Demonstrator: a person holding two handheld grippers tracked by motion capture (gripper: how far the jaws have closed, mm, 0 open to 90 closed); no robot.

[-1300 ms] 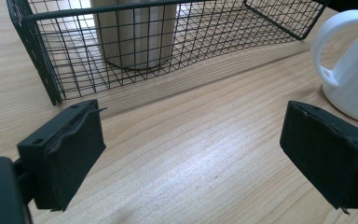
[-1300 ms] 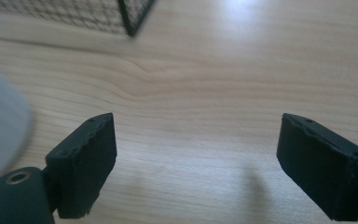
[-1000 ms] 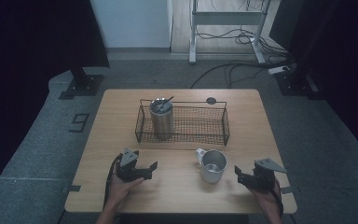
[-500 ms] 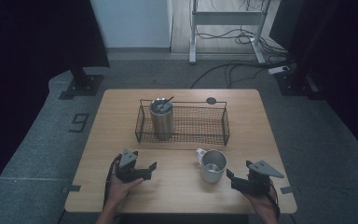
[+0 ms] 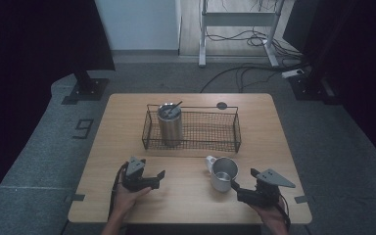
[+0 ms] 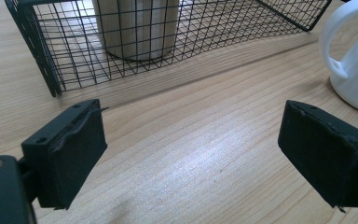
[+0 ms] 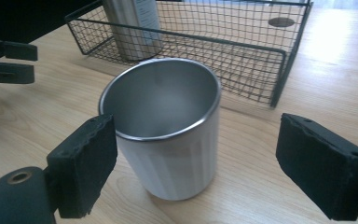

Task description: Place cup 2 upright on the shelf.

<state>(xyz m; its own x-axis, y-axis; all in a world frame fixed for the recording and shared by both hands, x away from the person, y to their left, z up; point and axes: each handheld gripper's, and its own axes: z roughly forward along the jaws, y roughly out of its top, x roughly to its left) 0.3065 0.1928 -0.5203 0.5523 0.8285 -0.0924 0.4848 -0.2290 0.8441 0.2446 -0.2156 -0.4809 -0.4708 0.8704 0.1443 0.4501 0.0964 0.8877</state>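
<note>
While upright, mug (image 7: 163, 130) mouth up, handle toward basket (image 5: 191, 128), right gripper (image 7: 191, 168) jaws wide, unclamped

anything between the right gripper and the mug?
Nothing visible. In the right gripper view the mug stands upright just ahead of the right gripper, whose jaws are apart, with bare table between them. The wire basket with its steel tumbler sits behind the mug, not in the path.

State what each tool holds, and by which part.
Nothing is held. The right tool stands open around the mug without touching it; the left tool is open over bare table.
</note>
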